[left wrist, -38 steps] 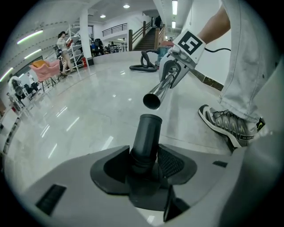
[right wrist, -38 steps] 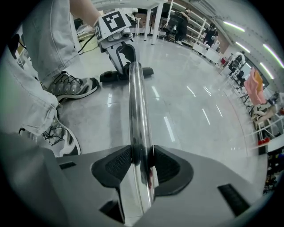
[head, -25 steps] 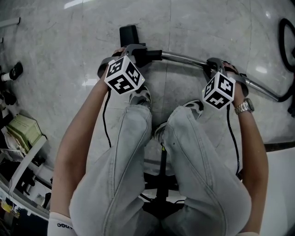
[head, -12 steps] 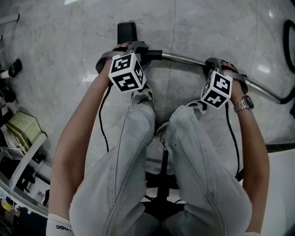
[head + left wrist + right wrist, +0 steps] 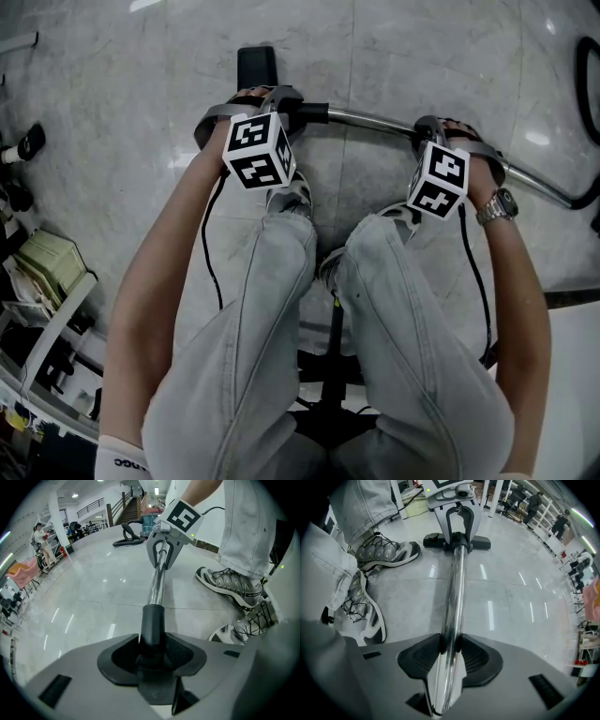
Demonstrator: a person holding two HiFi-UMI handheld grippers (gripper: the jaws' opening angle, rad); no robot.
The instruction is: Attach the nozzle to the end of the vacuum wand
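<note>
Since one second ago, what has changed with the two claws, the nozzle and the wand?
Only small moves. The left claw rolled a little, and the nozzle shifted slightly to the left across the floor in the head view. The right claw also rolled slightly. Nothing was let go: the left claw kept its grip on the nozzle, the right on the wand.
</note>
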